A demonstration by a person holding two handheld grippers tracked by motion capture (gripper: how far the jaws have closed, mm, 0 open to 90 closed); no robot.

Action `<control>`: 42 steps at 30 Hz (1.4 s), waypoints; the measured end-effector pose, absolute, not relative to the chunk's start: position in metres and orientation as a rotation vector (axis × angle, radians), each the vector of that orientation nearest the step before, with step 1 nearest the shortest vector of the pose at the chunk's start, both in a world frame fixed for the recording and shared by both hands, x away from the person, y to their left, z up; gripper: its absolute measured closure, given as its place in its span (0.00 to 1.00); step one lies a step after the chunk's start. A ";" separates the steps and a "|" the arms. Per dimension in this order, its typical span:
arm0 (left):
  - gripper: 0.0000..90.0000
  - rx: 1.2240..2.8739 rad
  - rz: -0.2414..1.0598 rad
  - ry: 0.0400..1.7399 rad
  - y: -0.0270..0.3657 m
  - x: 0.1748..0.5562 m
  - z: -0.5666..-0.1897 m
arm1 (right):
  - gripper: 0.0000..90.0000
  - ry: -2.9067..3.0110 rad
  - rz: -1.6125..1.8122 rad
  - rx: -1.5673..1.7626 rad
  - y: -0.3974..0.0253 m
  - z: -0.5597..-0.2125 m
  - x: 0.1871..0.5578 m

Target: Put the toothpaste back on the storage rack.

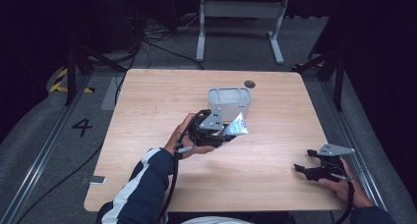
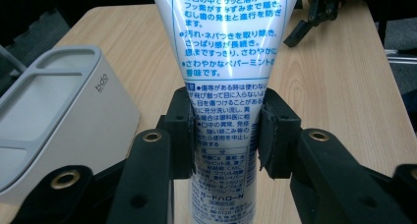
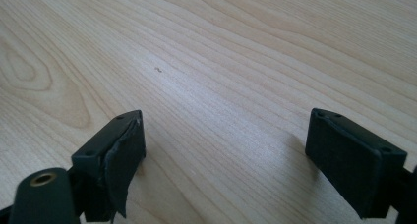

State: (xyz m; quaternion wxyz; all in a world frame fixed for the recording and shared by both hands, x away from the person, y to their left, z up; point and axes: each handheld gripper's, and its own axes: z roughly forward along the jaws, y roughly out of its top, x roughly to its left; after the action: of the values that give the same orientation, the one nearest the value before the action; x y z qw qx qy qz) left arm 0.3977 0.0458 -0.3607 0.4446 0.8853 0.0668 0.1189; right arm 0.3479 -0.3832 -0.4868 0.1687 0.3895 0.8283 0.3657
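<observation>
- The wooden table (image 1: 275, 150) carries a pale grey organiser box (image 1: 229, 102) at its middle, just behind the tube (image 1: 237, 126)
- The tube is white with blue Japanese print, legible in the left gripper view and a mere glint from above
- The left gripper (image 2: 225, 128) is clamped across the tube, held over the table; its long axis runs straight away from the jaws, flaring to the flat end
- The right gripper (image 3: 223, 153) rests low near the table's right edge, jaws wide apart

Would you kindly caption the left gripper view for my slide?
Left gripper clamps a white tube beside a grey organiser over the wooden table.
</observation>
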 end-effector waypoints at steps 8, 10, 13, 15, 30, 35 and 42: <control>0.71 2.140 0.307 0.210 0.045 0.404 -0.352 | 0.17 2.355 1.040 1.108 -0.383 -0.487 0.348; 0.71 2.138 0.325 0.218 0.045 0.406 -0.351 | 0.17 2.355 1.040 1.108 -0.383 -0.487 0.348; 0.71 2.129 0.327 0.227 0.044 0.408 -0.349 | 0.17 2.355 1.040 1.108 -0.383 -0.487 0.348; 0.71 2.124 0.343 0.220 0.045 0.410 -0.346 | 0.17 2.355 1.040 1.108 -0.383 -0.487 0.348; 0.71 2.036 0.363 0.261 0.045 0.425 -0.326 | 0.17 2.355 1.040 1.107 -0.383 -0.487 0.348; 0.71 2.015 0.367 0.271 0.042 0.433 -0.325 | 0.17 2.355 1.040 1.108 -0.383 -0.487 0.348; 0.71 1.989 0.376 0.298 0.039 0.444 -0.325 | 0.17 2.355 1.040 1.107 -0.383 -0.487 0.348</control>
State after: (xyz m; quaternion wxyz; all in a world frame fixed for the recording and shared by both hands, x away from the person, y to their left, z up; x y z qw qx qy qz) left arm 0.4438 0.0387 -0.3250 0.5209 0.8298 0.1243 0.1570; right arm 0.3479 -0.3831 -0.4869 0.1688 0.3895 0.8282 0.3658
